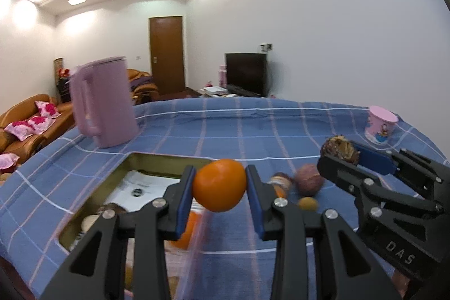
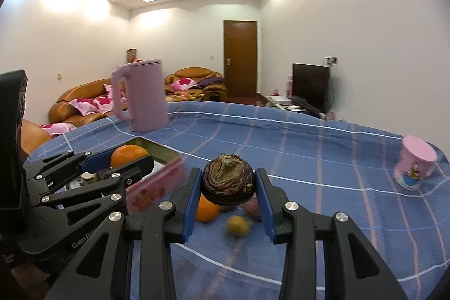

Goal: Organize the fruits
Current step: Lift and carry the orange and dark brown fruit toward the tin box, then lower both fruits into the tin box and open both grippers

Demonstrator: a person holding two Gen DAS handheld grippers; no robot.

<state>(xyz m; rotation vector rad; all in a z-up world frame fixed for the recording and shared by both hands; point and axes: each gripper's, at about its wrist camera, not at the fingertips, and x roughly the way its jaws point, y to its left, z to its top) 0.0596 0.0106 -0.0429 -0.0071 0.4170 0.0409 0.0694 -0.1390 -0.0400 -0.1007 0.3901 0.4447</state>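
Observation:
My left gripper (image 1: 220, 176) is shut on an orange (image 1: 219, 186), which hangs above the near right corner of a gold-lined tin (image 1: 157, 156). The right wrist view shows that same left gripper (image 2: 123, 159) and its orange (image 2: 128, 155) over the tin's pink wall (image 2: 157, 186). A dark purple-brown fruit (image 2: 227, 182) with a dried crown is clamped in my right gripper (image 2: 228, 184), above the cloth to the right of the tin. From the left wrist view this right gripper (image 1: 339, 153) and its fruit (image 1: 340, 148) are at the right. The tin holds several blurred items.
On the blue checked cloth (image 2: 309, 159) under the grippers lie a second orange (image 2: 206, 208), a small yellow fruit (image 2: 238, 225) and a purple fruit (image 1: 309, 179). A pink pitcher (image 1: 104, 103) stands behind the tin. A pink cup (image 2: 414, 166) stands at the far right.

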